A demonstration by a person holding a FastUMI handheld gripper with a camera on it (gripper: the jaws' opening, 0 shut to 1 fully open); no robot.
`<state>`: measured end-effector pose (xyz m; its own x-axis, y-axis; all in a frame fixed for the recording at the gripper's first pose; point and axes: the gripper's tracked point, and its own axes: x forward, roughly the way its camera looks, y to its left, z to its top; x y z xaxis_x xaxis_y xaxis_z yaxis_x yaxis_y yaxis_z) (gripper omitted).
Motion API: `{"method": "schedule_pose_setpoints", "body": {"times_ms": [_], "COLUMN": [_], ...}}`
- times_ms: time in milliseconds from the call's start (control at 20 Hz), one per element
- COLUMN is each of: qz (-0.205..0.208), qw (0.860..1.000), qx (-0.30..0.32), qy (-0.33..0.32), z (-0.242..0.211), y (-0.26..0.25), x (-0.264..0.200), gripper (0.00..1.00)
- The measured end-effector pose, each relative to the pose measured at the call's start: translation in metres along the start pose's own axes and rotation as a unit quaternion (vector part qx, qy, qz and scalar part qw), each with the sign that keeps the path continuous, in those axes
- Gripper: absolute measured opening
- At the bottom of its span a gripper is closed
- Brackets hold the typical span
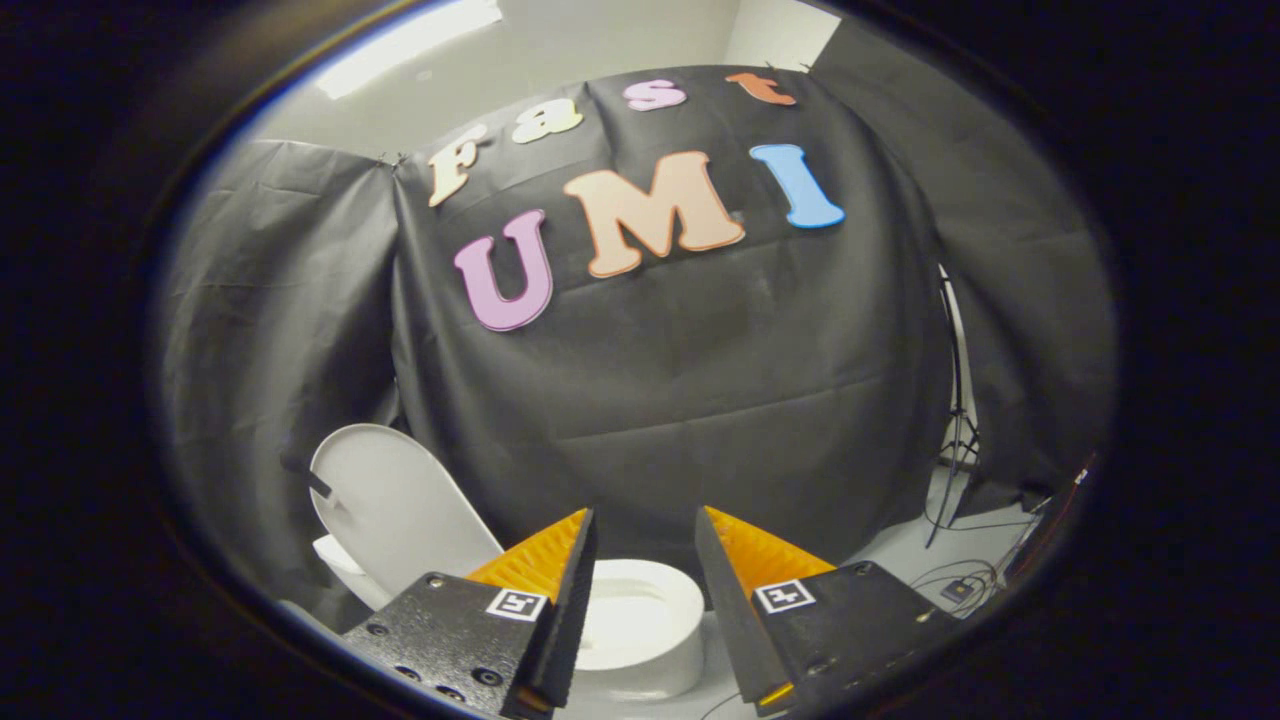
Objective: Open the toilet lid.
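My fingers [645,525] stand parted with a clear gap between them, holding nothing and touching nothing. Through that gap, just beyond and below the tips, I see the toilet bowl [640,625]: white, smooth, with a rounded rim and a shallow hollow inside. The toilet lid [395,510] is beyond my left finger and off to its outer side, well apart from it. It is a plain white oval, standing raised and tilted back towards the black cloth wall [700,380], so the bowl lies uncovered. A small dark piece sticks out at the lid's far edge; I cannot tell what it is. Each finger carries a square black-and-white marker [516,604] on its top face, a coded pattern and no readable words. Beyond my right finger, a thin stand [958,400] rises from the floor [900,550], with cables [960,580] lying near its foot.
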<state>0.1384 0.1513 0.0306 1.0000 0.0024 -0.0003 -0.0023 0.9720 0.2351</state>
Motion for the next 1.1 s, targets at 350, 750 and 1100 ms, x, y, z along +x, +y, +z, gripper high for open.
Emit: {"method": "schedule_pose_setpoints", "body": {"times_ms": [350, 750, 1100], "qz": [-0.017, -0.033, -0.045], "qw": [1.000, 0.999, 0.997], "qx": [0.020, -0.009, -0.064], "qy": [0.002, -0.007, 0.017], "z": [-0.020, -0.015, -0.007], "y": [-0.063, -0.117, -0.152], "x": [-0.018, -0.037, -0.051], "gripper": [0.61, 0.56, 0.56]}}
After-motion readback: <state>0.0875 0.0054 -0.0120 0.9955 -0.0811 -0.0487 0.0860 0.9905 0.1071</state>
